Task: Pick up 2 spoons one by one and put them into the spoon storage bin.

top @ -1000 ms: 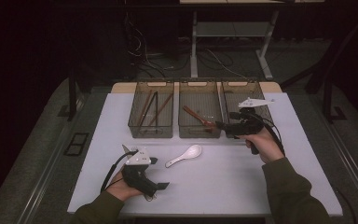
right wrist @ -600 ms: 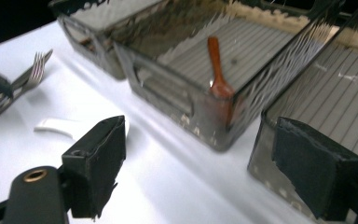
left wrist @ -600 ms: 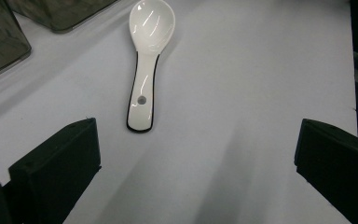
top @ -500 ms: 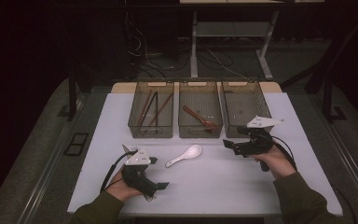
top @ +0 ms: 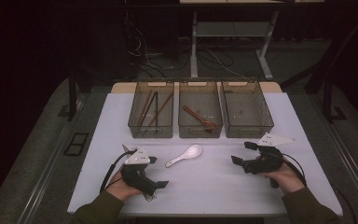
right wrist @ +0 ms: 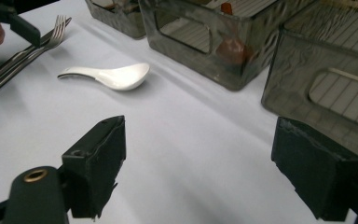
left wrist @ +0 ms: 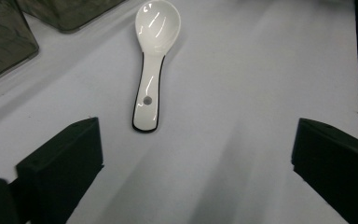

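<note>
White worktop [top: 214,182]. Three smoky see-through bins sit side by side along the far edge: left bin [top: 151,114], middle bin [top: 200,112], right bin [top: 246,112]. White ceramic spoon [top: 184,156] lies bowl up on the bare surface, just in front of the middle bin. Forks [right wrist: 25,53] lie flat at the near left.

High view looks down; both gripper views, close, share the spoon [left wrist: 151,70].

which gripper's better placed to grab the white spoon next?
Likely left. The left gripper is open and the white spoon lies straight ahead, handle toward it. The right gripper, also open, sits farther off.
</note>
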### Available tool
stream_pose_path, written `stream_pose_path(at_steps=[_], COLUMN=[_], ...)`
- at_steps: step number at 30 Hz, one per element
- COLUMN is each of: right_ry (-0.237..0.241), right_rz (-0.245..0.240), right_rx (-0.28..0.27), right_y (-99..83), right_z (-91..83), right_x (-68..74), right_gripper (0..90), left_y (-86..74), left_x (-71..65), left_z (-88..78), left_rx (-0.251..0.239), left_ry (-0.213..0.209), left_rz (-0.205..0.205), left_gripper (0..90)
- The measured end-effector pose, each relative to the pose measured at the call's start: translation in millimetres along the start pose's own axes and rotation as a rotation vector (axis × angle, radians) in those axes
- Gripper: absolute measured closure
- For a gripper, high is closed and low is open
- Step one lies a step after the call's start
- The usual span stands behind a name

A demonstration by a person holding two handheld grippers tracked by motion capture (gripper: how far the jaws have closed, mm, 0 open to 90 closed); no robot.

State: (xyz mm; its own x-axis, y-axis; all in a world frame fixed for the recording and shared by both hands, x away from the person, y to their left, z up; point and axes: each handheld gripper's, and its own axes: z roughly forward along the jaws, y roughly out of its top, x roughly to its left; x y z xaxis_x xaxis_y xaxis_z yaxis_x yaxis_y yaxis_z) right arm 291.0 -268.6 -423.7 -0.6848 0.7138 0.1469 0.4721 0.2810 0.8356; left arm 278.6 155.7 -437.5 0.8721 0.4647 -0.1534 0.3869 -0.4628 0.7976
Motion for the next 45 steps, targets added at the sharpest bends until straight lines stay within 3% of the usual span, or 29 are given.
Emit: stream_pose_path(at_steps=[7,17,26,37,45], right_ry=[0.005,0.014,0.018,0.029,0.030], right_rz=[0.007,0.024,0.014,0.013,0.006], right_rx=[-0.012,0.008,0.019,0.016,0.017], right_y=[-23.6,-39.0,-38.8,-38.1,-37.9], right_z=[-11.6,-23.0,-21.6,-21.7,-21.7], right_x=[2.4,3.0,4.4,4.8,5.4], right_gripper=[17.5,17.5,17.5,17.5,17.4], left_y=[5.0,26.9,51.3,74.1,77.5], left_x=[4.6,10.3,24.3,36.7,36.4], left_z=[-3.1,11.9,40.8,85.7,109.5], left_rx=[-0.018,-0.031,-0.017,0.013,0.082], left_ry=[0.029,0.037,0.039,-0.002,-0.007], left_rz=[-0.025,-0.032,-0.036,-0.044,-0.030], left_gripper=[14.3,32.3,39.4,47.0,51.8])
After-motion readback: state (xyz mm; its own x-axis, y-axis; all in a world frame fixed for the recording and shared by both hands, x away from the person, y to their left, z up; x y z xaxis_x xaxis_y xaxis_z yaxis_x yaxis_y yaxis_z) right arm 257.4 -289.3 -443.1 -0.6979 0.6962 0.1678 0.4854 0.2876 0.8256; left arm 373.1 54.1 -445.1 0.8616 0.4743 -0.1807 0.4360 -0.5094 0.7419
